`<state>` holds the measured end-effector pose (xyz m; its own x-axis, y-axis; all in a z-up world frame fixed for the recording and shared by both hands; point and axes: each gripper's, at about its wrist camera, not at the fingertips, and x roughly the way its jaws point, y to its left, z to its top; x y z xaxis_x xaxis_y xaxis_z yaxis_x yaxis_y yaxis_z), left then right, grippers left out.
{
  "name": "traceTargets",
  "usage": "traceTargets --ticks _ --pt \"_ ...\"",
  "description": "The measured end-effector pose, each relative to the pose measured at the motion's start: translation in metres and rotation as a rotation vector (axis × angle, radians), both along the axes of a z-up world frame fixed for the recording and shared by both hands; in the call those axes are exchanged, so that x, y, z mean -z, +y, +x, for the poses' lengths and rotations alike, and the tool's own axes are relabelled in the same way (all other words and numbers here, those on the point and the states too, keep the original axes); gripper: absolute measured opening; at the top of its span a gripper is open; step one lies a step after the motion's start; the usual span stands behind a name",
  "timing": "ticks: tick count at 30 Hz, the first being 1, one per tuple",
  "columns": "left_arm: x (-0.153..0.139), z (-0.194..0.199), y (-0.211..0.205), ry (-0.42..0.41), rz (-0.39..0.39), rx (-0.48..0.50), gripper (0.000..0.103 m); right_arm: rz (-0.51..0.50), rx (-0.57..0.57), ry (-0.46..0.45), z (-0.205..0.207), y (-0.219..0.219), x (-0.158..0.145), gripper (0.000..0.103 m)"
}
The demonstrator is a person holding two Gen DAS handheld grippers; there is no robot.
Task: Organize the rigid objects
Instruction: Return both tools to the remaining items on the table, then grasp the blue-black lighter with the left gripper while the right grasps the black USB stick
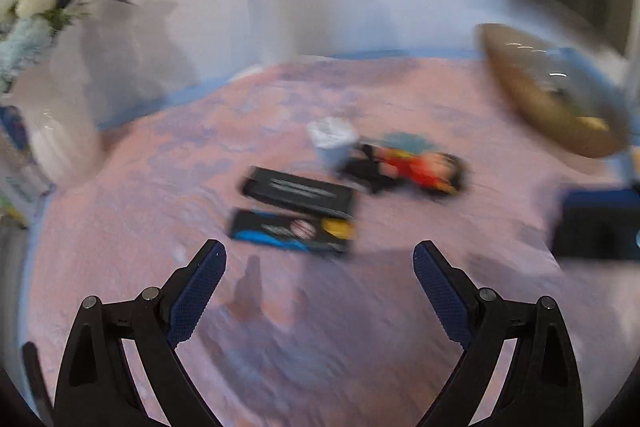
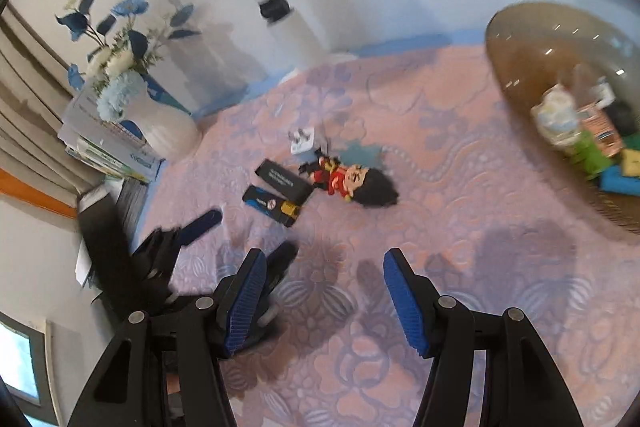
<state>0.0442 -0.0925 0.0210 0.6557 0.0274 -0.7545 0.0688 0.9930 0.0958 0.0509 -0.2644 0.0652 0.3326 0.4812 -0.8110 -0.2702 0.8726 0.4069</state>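
Vase (image 2: 168, 131): white, ribbed, at the far left of the pink patterned cloth (image 2: 460, 195); it holds a bunch of blue and white flowers (image 2: 120, 39). It stands just in front of a stack of printed boxes (image 2: 108, 147).
Left gripper (image 1: 318, 261): seen in its own view with the blue-padded fingers (image 1: 200, 291) spread wide and bare cloth between them; it grips nothing. In the right wrist view it shows blurred at lower left (image 2: 248, 231), partly behind the right gripper's finger.
Flat boxes: two dark oblong boxes lie side by side mid-cloth, touching or nearly so; the farther black box (image 2: 285, 179) has pale lettering, the nearer blue box (image 2: 272, 206) has a blue band and a yellow patch.
Small packet (image 2: 302, 141): pale, just beyond the black box; too blurred to tell what it holds.
Doll (image 2: 352, 179): red top, large dark-haired head, lying on its side just right of the black box, on a blue patch of the cloth.
Right gripper (image 2: 324, 291): fingers parted about halfway, nothing between them, hovering over empty cloth nearer than the boxes.
Basket (image 2: 516, 67): large, round, brown with a woven wall, at the far right edge of the cloth, well apart from doll and boxes. Inside it lie a pale wrapped packet (image 2: 558, 119), a green item (image 2: 588, 151), an orange-labelled pack, and blue and yellow pieces; their exact kinds cannot be told.
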Motion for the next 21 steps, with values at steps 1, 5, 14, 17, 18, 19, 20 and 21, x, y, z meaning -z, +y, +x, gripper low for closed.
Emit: traceTargets --ticks 1,5,14,17,18,19,20,21 --pt "0.004 0.005 0.003 -0.012 -0.002 -0.031 0.094 0.013 -0.004 0.014 0.004 0.001 0.007 0.060" --pt "0.015 0.022 0.016 0.057 -0.074 -0.049 0.094 0.064 -0.017 0.077 0.018 0.004 0.029 0.060" --pt "0.021 0.000 0.093 0.105 -0.157 -0.146 0.089 0.006 -0.181 0.063 0.033 0.062 0.042 0.060" --pt "0.021 -0.007 0.125 0.112 -0.176 -0.171 0.089 -0.080 -0.213 0.011 0.036 0.082 0.044 0.060" --pt "0.019 -0.009 0.133 0.109 -0.185 -0.176 0.089 -0.109 -0.217 -0.014 0.038 0.090 0.046 0.060" --pt "0.017 -0.010 0.140 0.106 -0.197 -0.181 0.089 -0.123 -0.220 -0.027 0.040 0.094 0.046 0.060" --pt "0.015 -0.011 0.145 0.101 -0.211 -0.181 0.089 -0.142 -0.224 -0.045 0.042 0.099 0.047 0.060" --pt "0.014 -0.010 0.148 0.093 -0.234 -0.173 0.089 -0.175 -0.222 -0.078 0.044 0.105 0.048 0.060"
